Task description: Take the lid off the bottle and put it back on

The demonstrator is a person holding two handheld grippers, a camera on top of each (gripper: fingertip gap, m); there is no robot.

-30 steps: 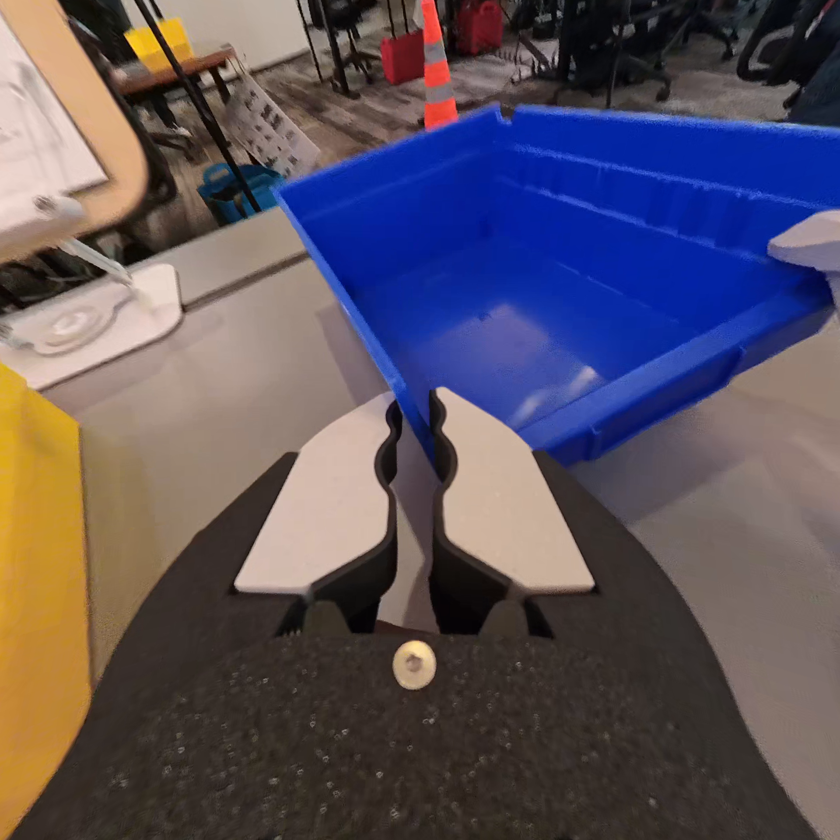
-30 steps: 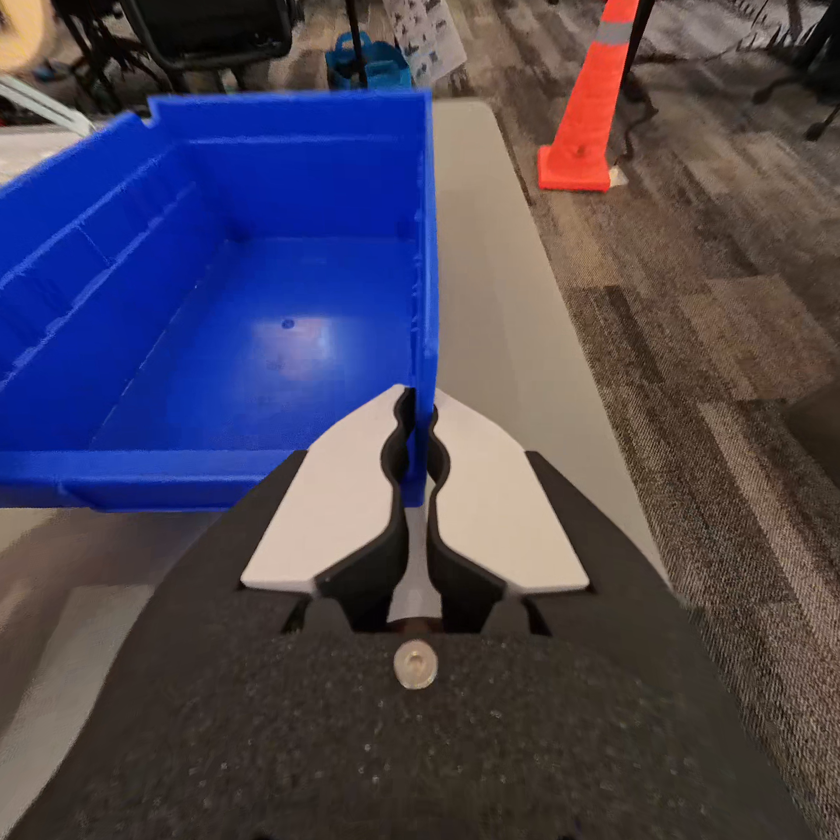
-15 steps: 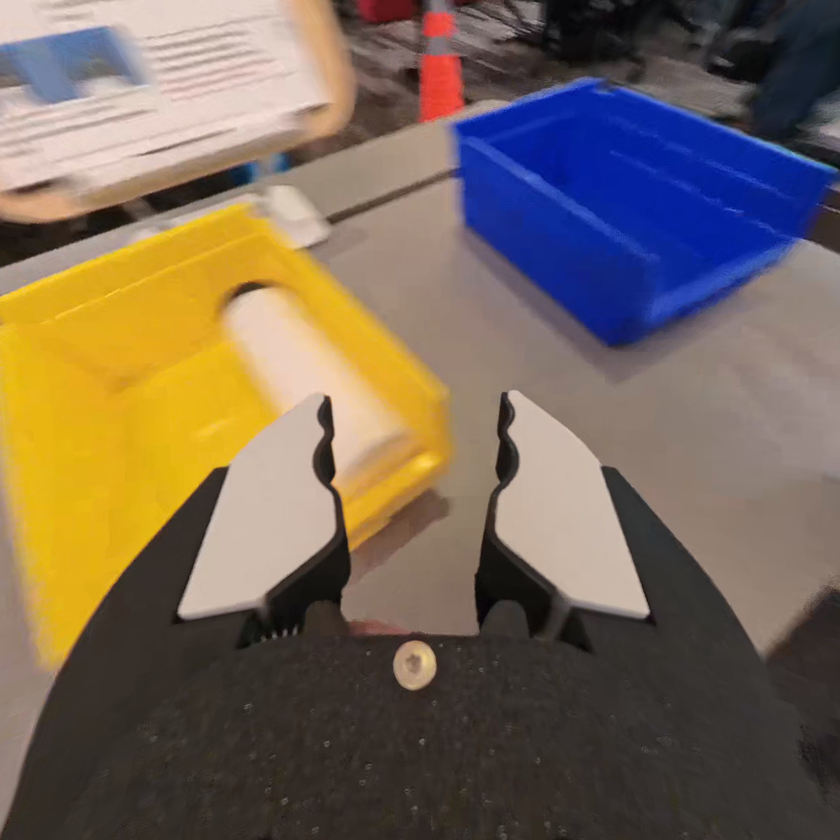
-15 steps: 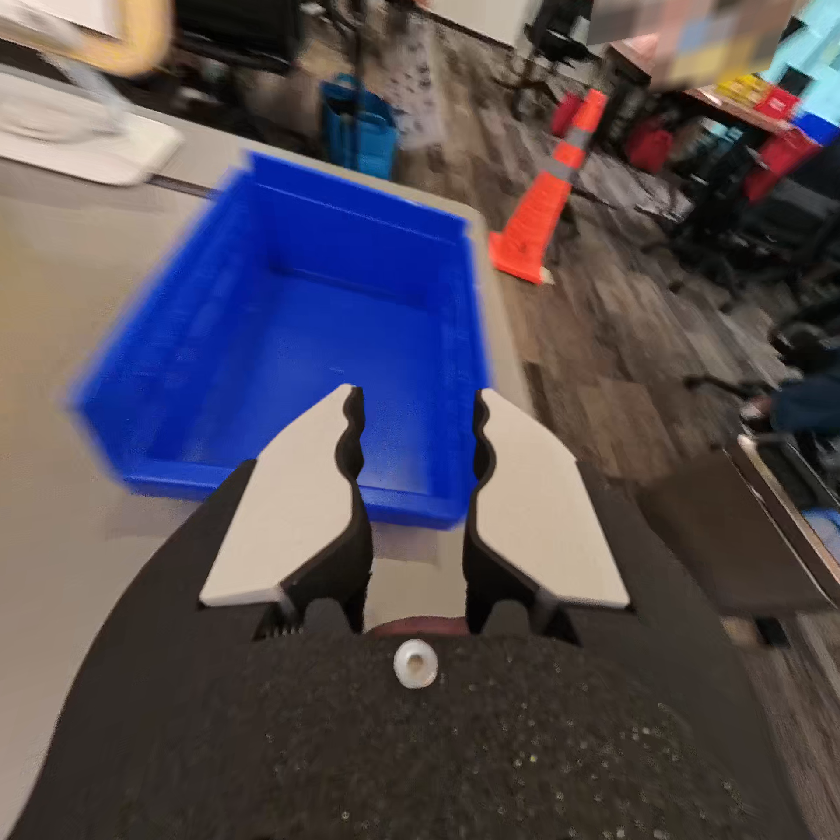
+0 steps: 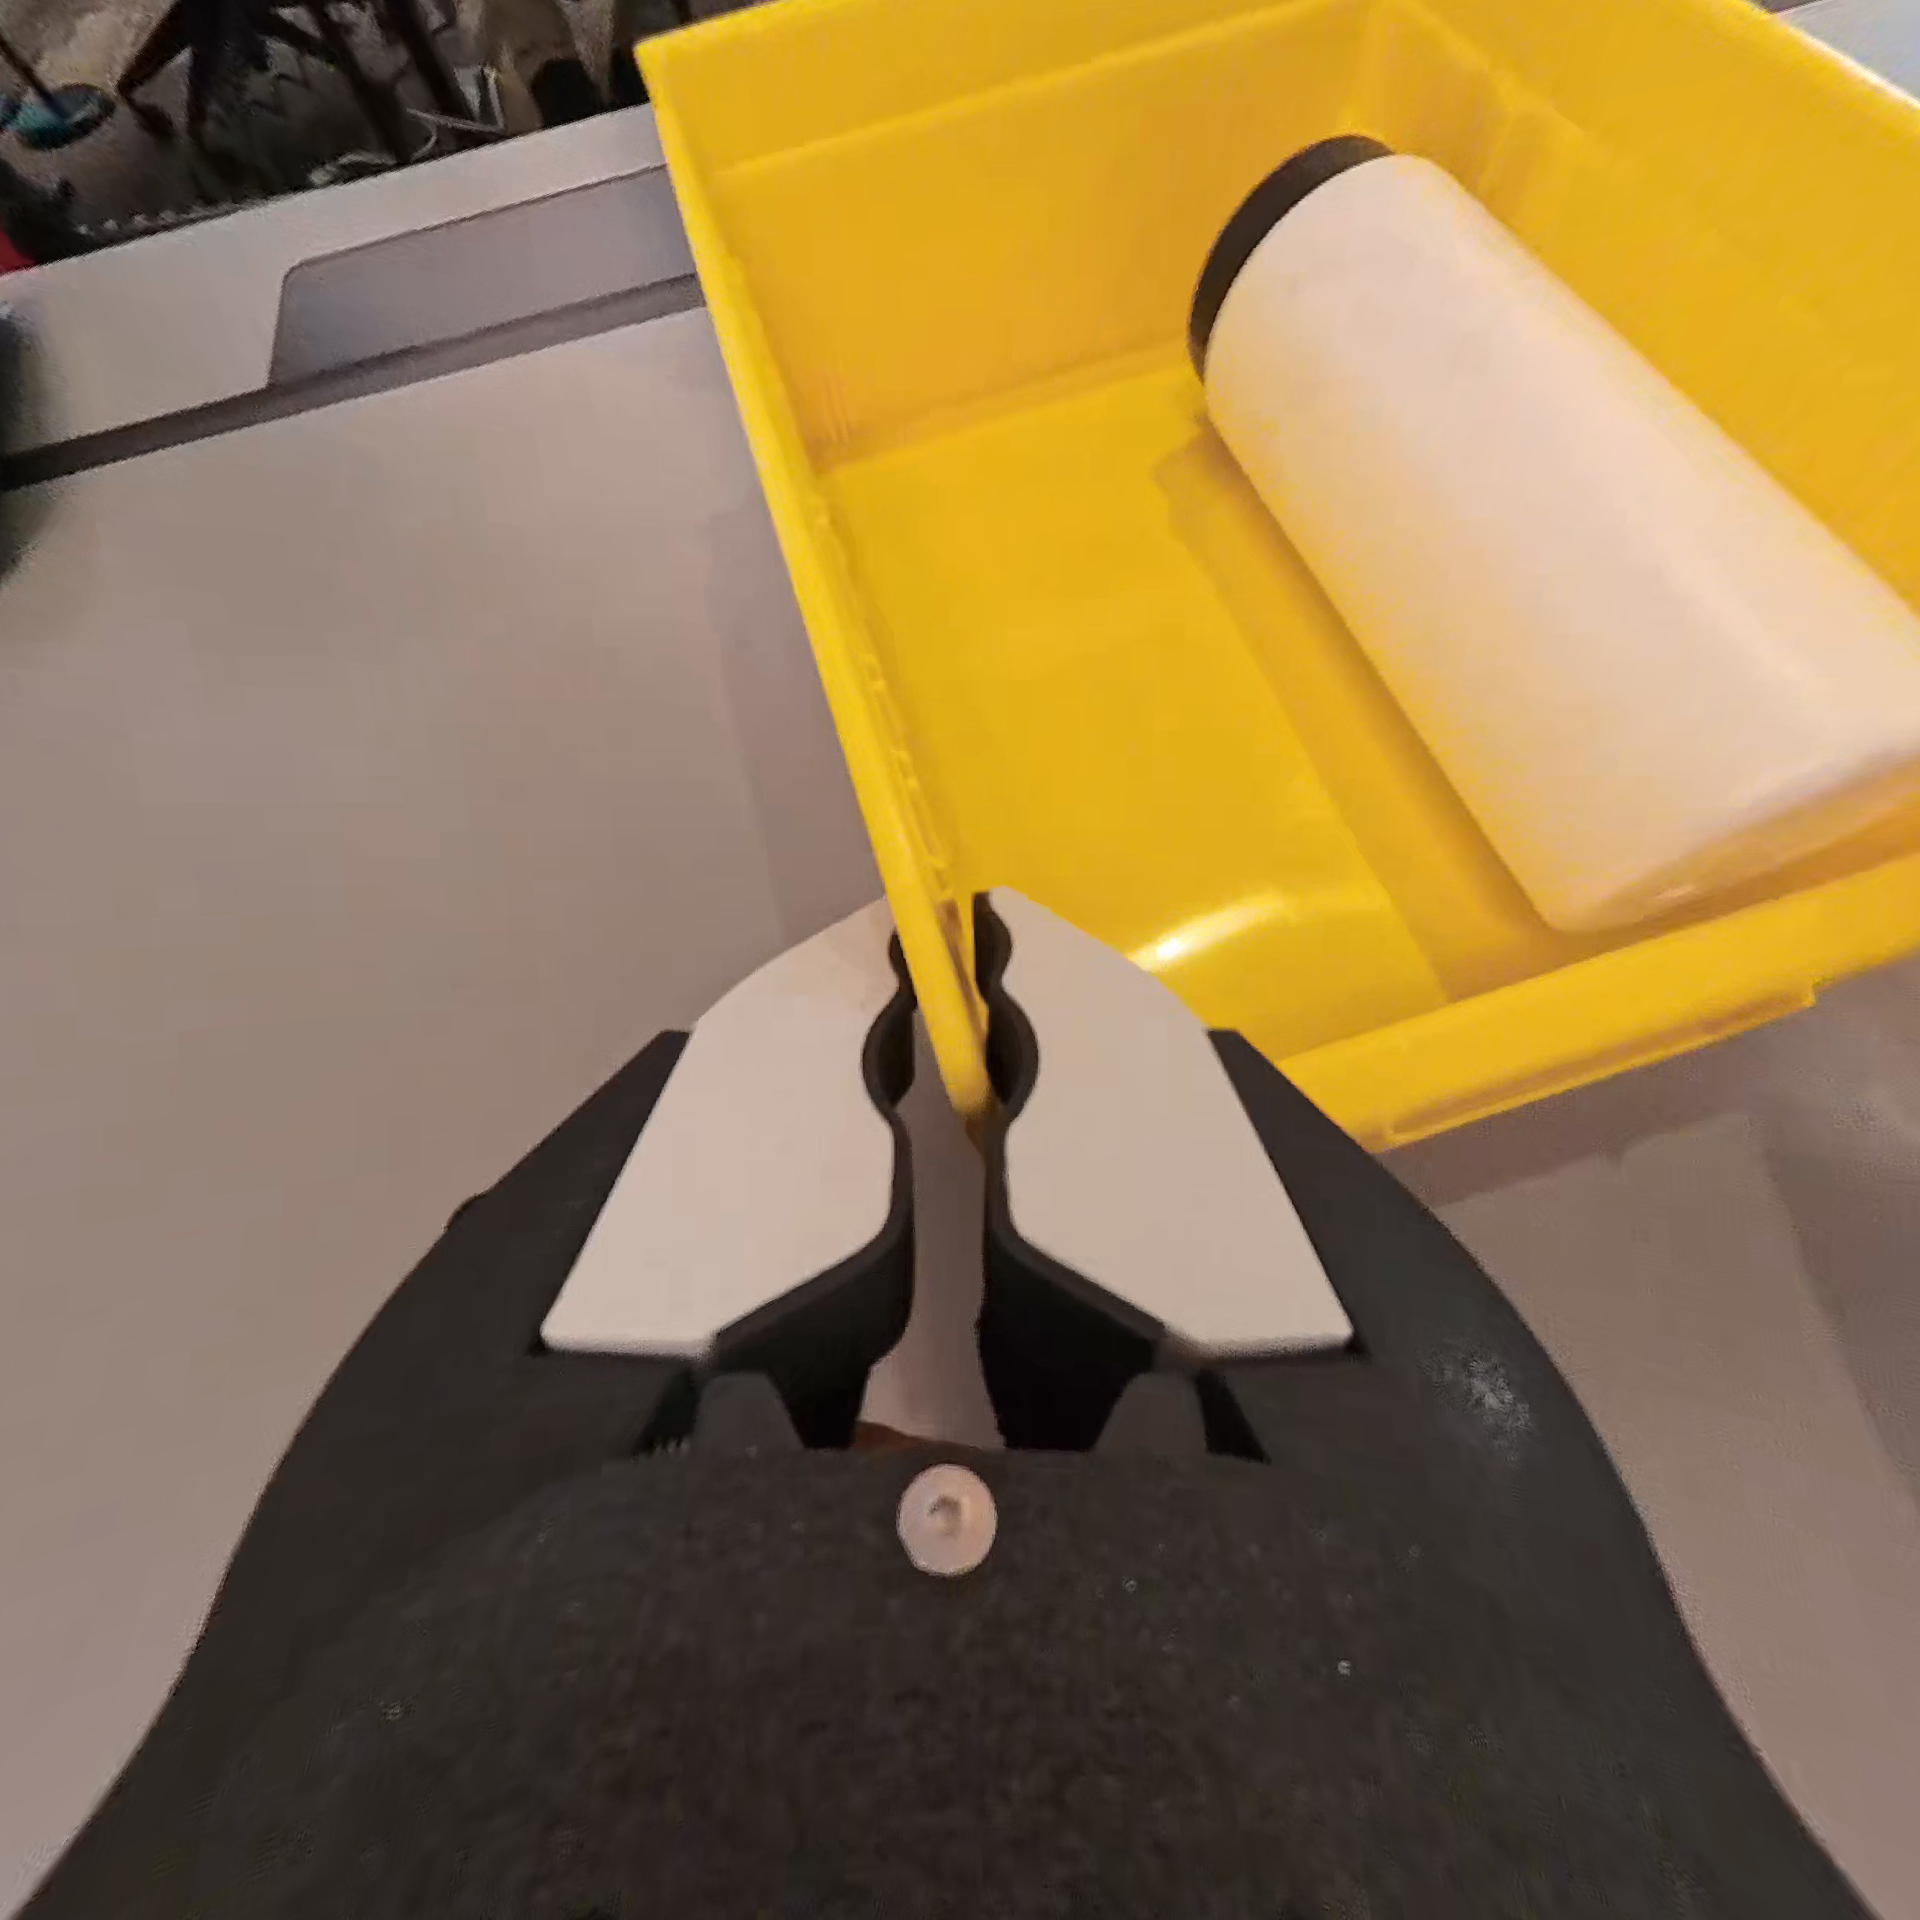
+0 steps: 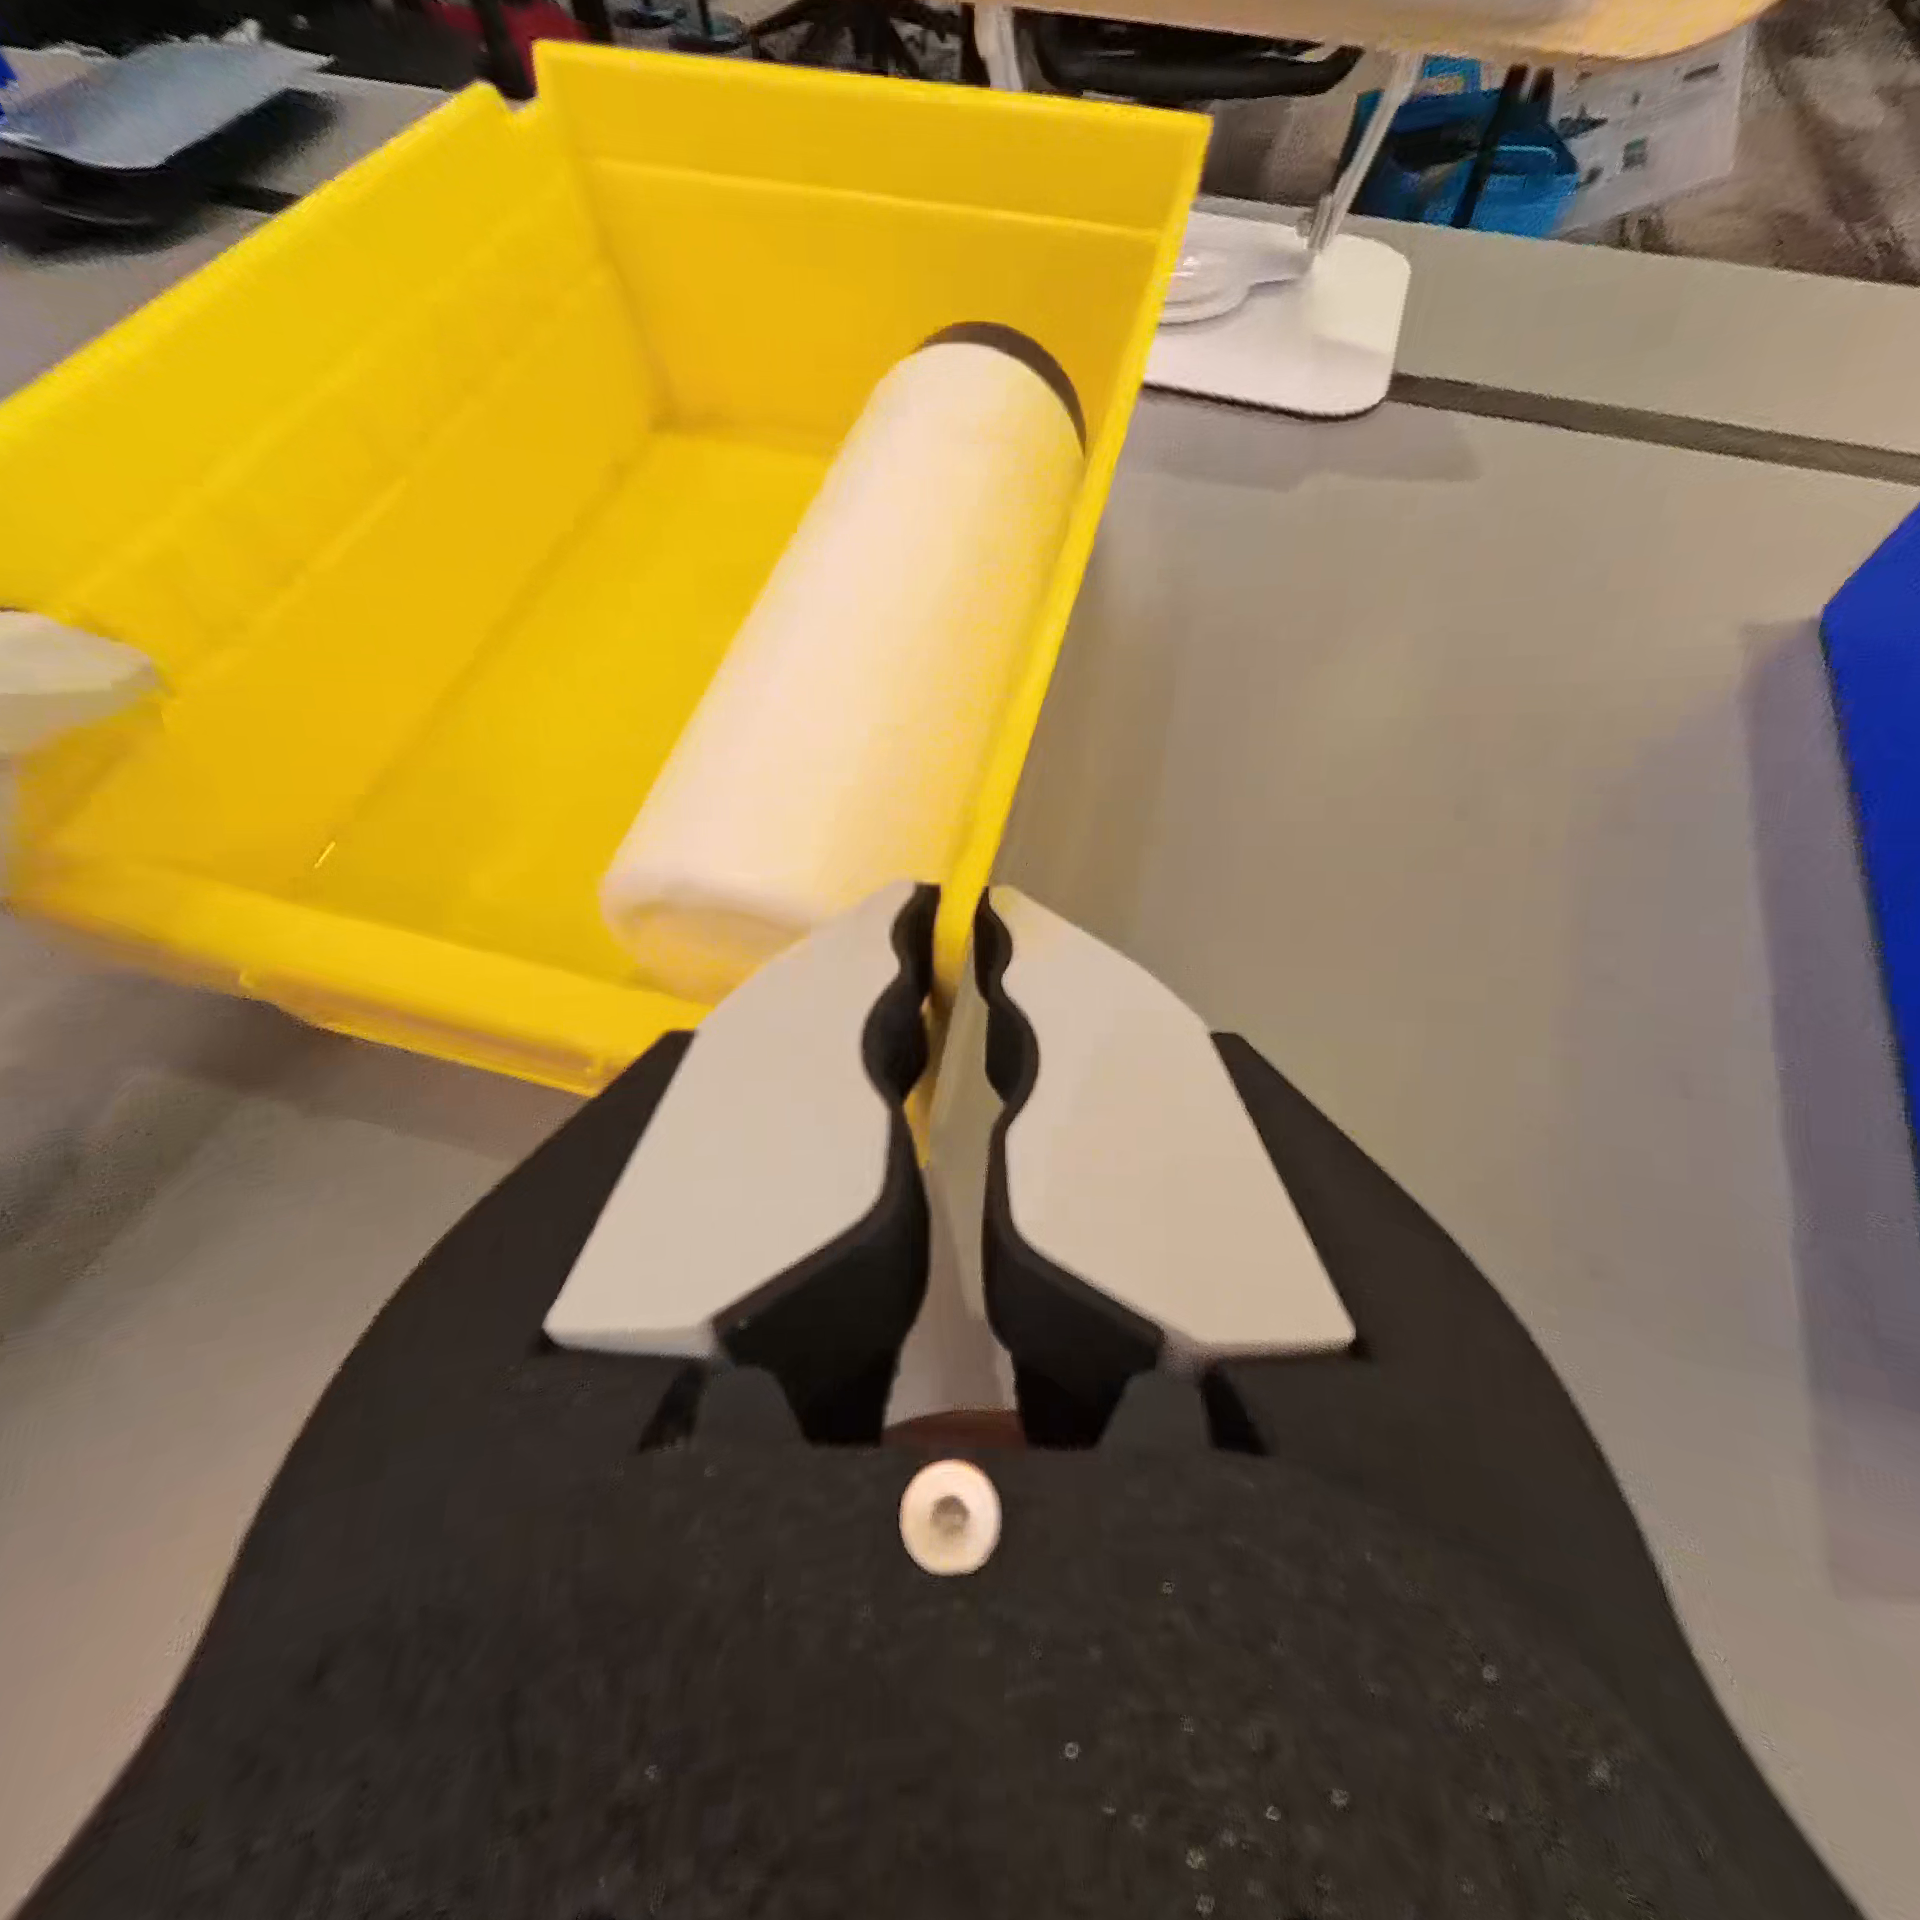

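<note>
A cream bottle (image 5: 1538,540) with a black lid (image 5: 1247,218) lies on its side in a yellow bin (image 5: 935,156) on the grey table. My left gripper (image 5: 940,935) is shut on the near end of the bin's left wall. In the right wrist view the bottle (image 6: 862,665) lies along the right wall of the bin (image 6: 312,364), its lid (image 6: 1018,353) at the far end. My right gripper (image 6: 951,904) is shut on the near end of that right wall. A finger of the left gripper (image 6: 62,665) shows at the bin's left wall.
A blue bin (image 6: 1881,727) stands at the right edge of the right wrist view. A white stand base (image 6: 1288,312) sits behind the yellow bin. The grey table (image 5: 364,727) stretches to the left of the bin.
Both grippers let go of the blue bin's walls, opened, swung left to the yellow bin and closed on its two side walls.
</note>
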